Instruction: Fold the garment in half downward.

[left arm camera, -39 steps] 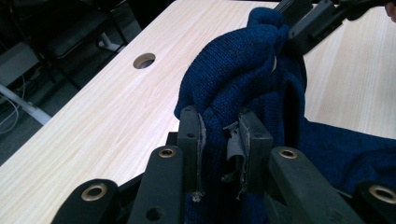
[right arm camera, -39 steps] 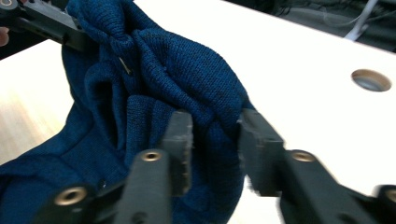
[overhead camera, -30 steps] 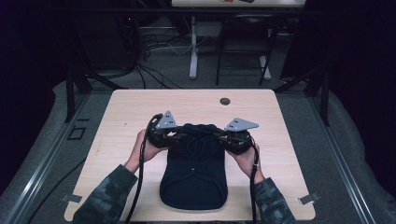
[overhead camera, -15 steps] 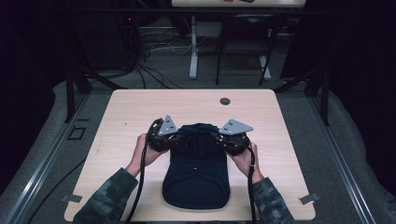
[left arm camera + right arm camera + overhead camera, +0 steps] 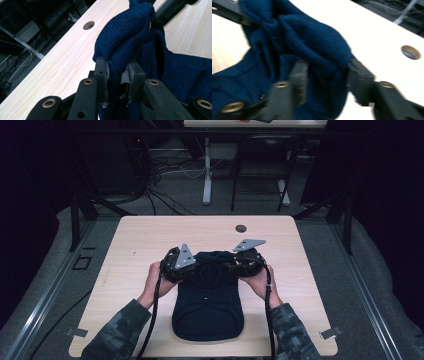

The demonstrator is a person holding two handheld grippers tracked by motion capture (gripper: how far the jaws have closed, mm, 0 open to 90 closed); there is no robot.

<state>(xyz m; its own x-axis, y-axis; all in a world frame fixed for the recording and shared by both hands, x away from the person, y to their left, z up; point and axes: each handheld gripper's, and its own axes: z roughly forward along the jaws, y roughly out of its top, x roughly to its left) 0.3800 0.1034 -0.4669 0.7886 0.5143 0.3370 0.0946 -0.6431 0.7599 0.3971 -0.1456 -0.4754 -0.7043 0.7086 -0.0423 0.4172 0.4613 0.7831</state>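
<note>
Gripping, left: left gripper [image 5: 117,82] has its jaws pressed onto a bunched fold of the dark blue knitted garment [image 5: 207,305]; in the left gripper view the knit is squeezed between the two pads and bulges up above them.
Gripping, right: right gripper [image 5: 325,75] has just been opening its jaws; in the right gripper view, which is blurred, a hump of the knit lies between them, touching the left jaw, while whether the right jaw touches it cannot be told.
Garment, place: it lies on the worktop [image 5: 150,240], midway between the left and right edges; its lower part is spread flat down to the near edge and its upper part is gathered into a ridge between the two grippers.
Garment, shape: the far end is lifted and crumpled, the near end is rounded and smooth.
Hands: left hand [image 5: 155,280] and right hand [image 5: 257,280] hold the grippers at either side of the ridge, facing one another; camouflage sleeves come in over the near edge.
Hole: a round hole [image 5: 241,228] sits in the worktop near the far edge, well apart from the garment.
</note>
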